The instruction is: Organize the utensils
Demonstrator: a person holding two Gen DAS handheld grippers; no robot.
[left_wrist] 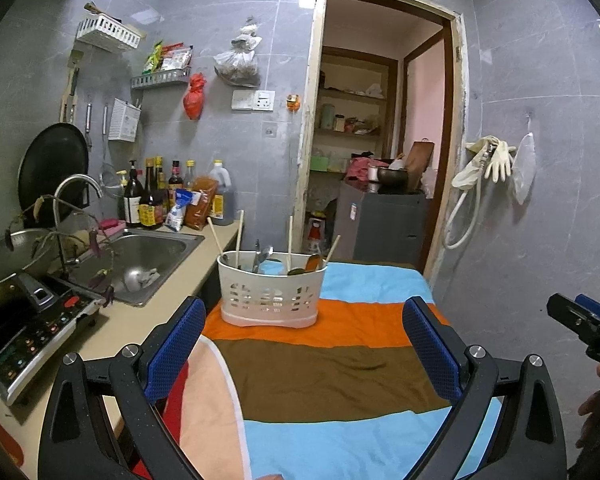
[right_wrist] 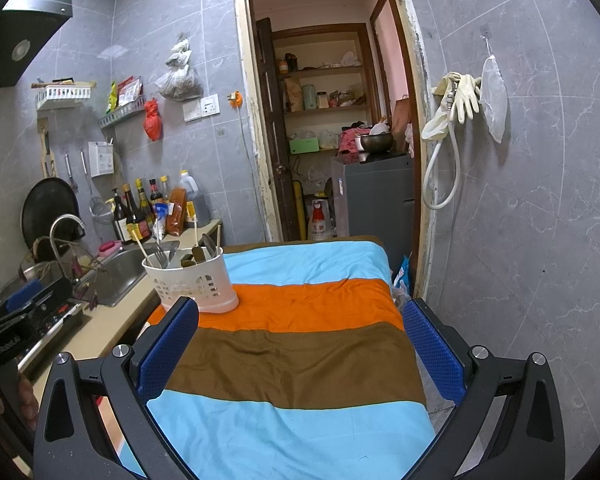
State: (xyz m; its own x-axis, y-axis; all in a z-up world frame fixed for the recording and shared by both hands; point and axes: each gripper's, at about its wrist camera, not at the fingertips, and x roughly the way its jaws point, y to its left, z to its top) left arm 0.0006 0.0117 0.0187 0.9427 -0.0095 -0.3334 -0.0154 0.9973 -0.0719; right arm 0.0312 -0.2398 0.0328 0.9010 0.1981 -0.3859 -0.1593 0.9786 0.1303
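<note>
A white slotted utensil holder [left_wrist: 272,294] stands on the orange stripe of a striped cloth [left_wrist: 320,364] that covers the table. It holds chopsticks [left_wrist: 239,236], metal utensils [left_wrist: 262,258] and dark spoons [left_wrist: 313,263]. In the right wrist view the holder [right_wrist: 196,282] is at the cloth's left edge. My left gripper [left_wrist: 304,332] is open and empty, held above the cloth in front of the holder. My right gripper [right_wrist: 300,334] is open and empty, to the right of the holder. Each gripper shows at the edge of the other's view.
A beige counter [left_wrist: 140,324] runs along the left with a steel sink [left_wrist: 148,256], a faucet [left_wrist: 78,184], an induction cooker [left_wrist: 36,328] and sauce bottles [left_wrist: 160,196]. A doorway [left_wrist: 380,140] is behind the table. A tiled wall with hanging gloves [left_wrist: 496,160] is on the right.
</note>
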